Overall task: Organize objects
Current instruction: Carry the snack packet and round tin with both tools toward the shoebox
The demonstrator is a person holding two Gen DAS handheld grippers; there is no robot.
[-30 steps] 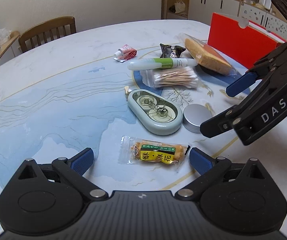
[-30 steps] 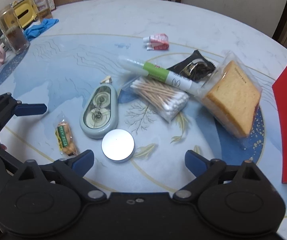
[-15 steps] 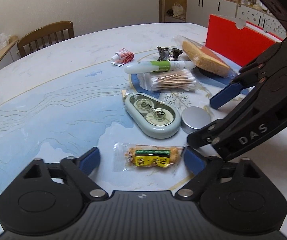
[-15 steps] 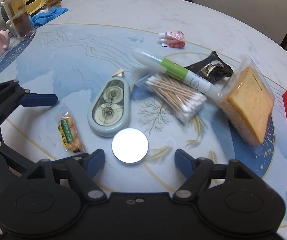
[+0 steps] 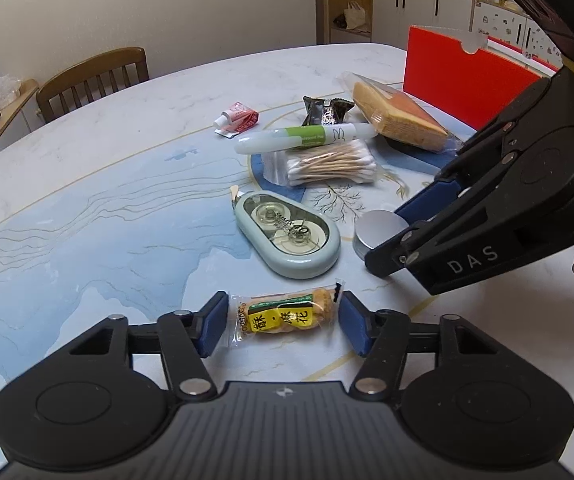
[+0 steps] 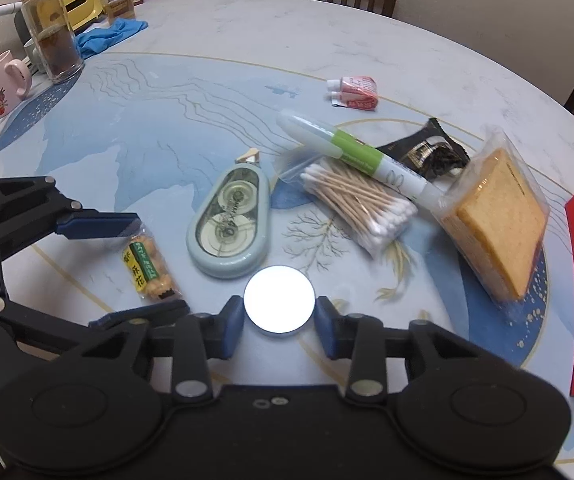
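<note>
Left gripper (image 5: 281, 322) jaws closing around snack packet (image 5: 283, 316) | right gripper (image 6: 279, 320) jaws closing around round tin (image 6: 279, 301), neither gripped | your risk: crinkly wrapper or smooth tin squirts out across the bench (image 5: 87, 200).

Round tabletop (image 6: 207, 40), pale marble look with blue and gold pattern. Lying on it: snack packet (image 5: 283, 316), correction tape dispenser (image 5: 287, 236), silver round tin (image 6: 279, 300), bag of cotton swabs (image 6: 363, 204) with a green-white pen (image 6: 357, 154) across it, wrapped bread (image 6: 499, 220), dark wrapper (image 6: 431, 152), small red-white tube (image 6: 357, 90), possibly ointment. Far edge: pink mug (image 6: 1, 84), glass jar (image 6: 53, 46), blue cloth (image 6: 107, 36).
</note>
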